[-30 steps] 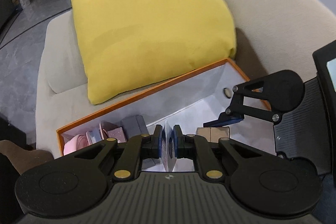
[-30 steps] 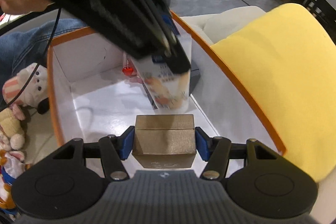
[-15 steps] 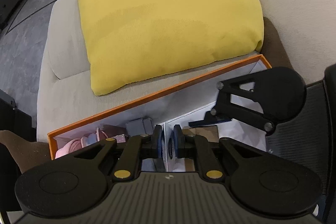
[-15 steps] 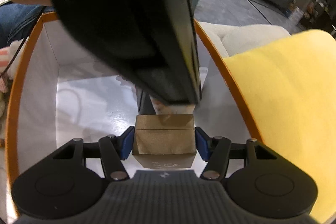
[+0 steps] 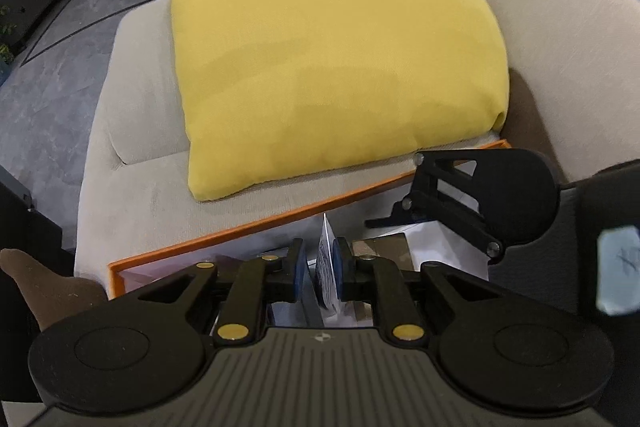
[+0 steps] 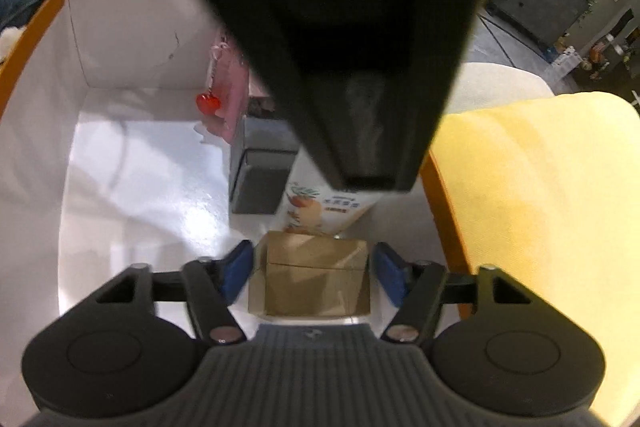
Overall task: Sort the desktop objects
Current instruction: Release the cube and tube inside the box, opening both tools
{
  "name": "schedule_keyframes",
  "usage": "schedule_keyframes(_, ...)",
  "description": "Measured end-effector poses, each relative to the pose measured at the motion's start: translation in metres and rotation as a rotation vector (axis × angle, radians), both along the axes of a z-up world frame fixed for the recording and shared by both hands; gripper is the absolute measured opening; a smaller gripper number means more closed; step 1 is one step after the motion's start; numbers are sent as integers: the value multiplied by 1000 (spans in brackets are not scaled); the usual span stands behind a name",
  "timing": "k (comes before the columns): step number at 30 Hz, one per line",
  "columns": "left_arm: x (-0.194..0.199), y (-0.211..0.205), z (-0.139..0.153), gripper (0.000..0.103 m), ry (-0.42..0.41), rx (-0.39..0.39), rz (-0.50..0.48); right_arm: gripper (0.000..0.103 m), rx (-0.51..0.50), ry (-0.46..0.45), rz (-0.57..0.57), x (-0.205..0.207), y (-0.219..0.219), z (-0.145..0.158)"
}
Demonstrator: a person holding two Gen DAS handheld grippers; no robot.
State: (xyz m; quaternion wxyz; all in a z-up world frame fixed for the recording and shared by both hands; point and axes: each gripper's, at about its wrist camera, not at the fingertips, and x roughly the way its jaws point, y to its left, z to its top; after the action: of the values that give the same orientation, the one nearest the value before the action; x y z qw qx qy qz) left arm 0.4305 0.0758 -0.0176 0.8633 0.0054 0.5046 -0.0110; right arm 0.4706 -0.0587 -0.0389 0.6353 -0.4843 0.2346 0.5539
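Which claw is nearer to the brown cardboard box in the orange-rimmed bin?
Right. The right claw straddles the brown cardboard box, its jaws opening and just clear of the sides. The left claw is beside the box, jaws opening around a printed carton.

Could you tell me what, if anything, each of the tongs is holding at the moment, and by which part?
Neither grips now: both tongs are opening. Left tongs straddle the white packet's top edge; right tongs flank the brown box.

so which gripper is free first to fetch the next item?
Right gripper: its jaws are opening and already stand clear of the brown box in the bin. Left gripper has the packet between opening jaws.
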Motion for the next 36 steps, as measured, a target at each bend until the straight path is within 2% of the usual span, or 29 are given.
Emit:
schedule_keyframes(2, -7, 1, 7, 16, -16, -2, -3, 75, -7, 3, -41, -2, -2, 5)
schedule_keyframes(5, -23, 2, 17, 16, -37, -3, -12, 76, -47, 30, -179, 0, -2, 11)
schedule_keyframes(8, -42, 4, 25, 18, -61, 11, -24, 74, -46, 125, -288, 3, -8, 16)
schedule_keyframes(9, -46, 5, 27, 18, -68, 18, -25, 72, -47, 156, -312, 4, -10, 16)
schedule_keyframes(11, -55, 7, 30, 18, -76, 32, -26, 55, -65, 205, -350, 3, -9, 13)
schedule_keyframes(13, -62, 12, 32, 19, -83, 44, -24, 47, -75, 185, -360, -3, -13, 6)
schedule_keyframes(16, -72, 17, 33, 19, -84, 53, -24, 46, -60, 150, -365, -4, -14, -1)
schedule_keyframes(20, -84, 19, 34, 19, -85, 49, -27, 35, -35, 123, -367, 4, -11, -2)
schedule_keyframes(23, -89, 21, 32, 19, -81, 40, -32, 34, -27, 143, -370, 12, -10, 0)
schedule_keyframes(28, -107, 23, 35, 19, -88, 28, -35, 35, -34, 118, -375, 2, -11, 5)
schedule_keyframes(31, -128, 21, 44, 19, -106, 28, -49, 35, 11, 116, -379, -15, -10, 11)
schedule_keyframes(36, -175, 14, 59, 19, -128, 32, -67, 35, 108, 122, -443, -50, -31, 44)
